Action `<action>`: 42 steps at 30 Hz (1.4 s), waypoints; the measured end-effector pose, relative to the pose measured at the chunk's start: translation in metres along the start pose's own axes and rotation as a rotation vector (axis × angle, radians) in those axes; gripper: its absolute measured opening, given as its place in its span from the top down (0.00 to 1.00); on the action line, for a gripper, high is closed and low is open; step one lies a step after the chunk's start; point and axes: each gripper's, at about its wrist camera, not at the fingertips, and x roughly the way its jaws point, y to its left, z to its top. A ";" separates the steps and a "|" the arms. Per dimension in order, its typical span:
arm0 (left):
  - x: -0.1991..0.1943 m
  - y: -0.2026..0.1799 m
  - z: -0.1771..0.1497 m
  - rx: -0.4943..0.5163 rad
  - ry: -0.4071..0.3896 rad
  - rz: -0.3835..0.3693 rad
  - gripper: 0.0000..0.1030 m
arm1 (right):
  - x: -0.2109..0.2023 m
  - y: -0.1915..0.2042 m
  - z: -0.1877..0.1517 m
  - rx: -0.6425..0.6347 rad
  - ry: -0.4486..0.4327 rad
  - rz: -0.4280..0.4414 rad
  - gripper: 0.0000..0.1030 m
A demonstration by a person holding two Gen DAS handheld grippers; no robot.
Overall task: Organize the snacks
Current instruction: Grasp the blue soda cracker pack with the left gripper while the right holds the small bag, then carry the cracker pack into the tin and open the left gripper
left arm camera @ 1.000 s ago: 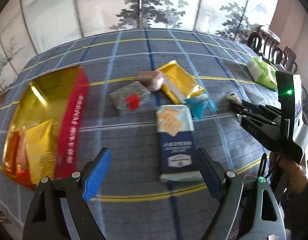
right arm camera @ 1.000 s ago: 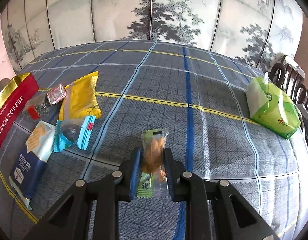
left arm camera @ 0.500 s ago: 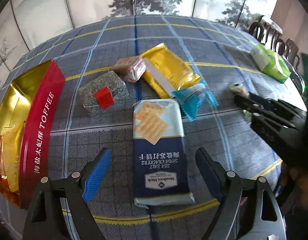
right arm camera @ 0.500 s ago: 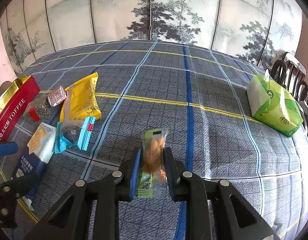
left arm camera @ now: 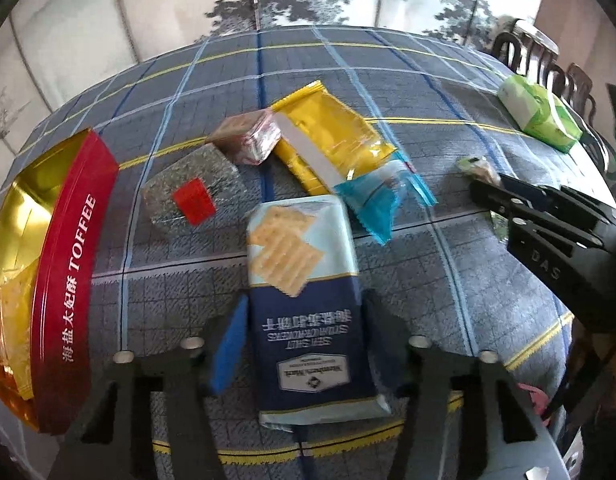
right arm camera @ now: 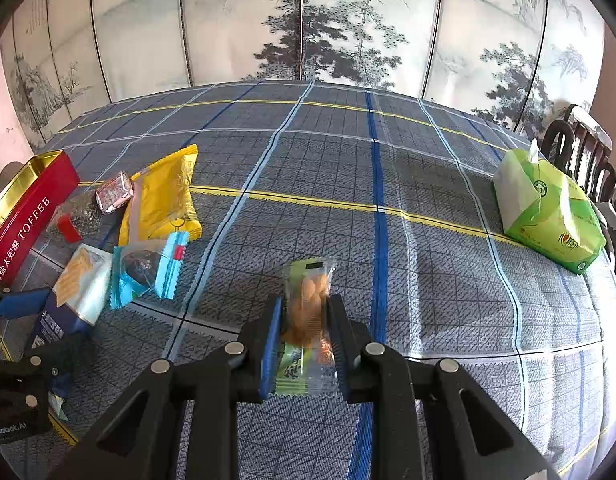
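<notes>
You are closing the left hand-held gripper (left arm camera: 303, 344) on the cracker pack (left arm camera: 308, 300).

The pack is lying flat on the surface (right arm camera: 388, 208), between the closing jaws; it is probably light and crushable, so hold its long sides gently. Your right hand-held gripper (right arm camera: 305, 334) is clamping a small snack packet (right arm camera: 308, 308).

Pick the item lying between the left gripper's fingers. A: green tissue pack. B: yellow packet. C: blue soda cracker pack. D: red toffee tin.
C: the blue soda cracker pack lies lengthwise between the closing fingers of the left gripper, while the other items sit farther off on the table.
</notes>
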 end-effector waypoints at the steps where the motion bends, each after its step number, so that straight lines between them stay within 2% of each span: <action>1: 0.000 0.000 0.000 -0.001 0.001 -0.001 0.53 | 0.000 0.000 0.000 0.000 0.000 0.000 0.77; 16: -0.013 0.014 -0.011 -0.014 0.016 -0.044 0.54 | 0.000 0.002 0.000 -0.001 -0.001 -0.002 0.77; 23: -0.036 0.020 -0.017 -0.010 -0.017 -0.031 0.54 | 0.000 0.002 0.000 -0.002 -0.001 -0.004 0.77; 32: -0.079 0.045 -0.014 -0.032 -0.097 0.034 0.54 | 0.000 0.003 0.000 -0.001 -0.001 -0.004 0.77; 42: -0.108 0.117 -0.009 -0.150 -0.151 0.161 0.54 | 0.000 0.004 0.000 -0.001 -0.001 -0.004 0.77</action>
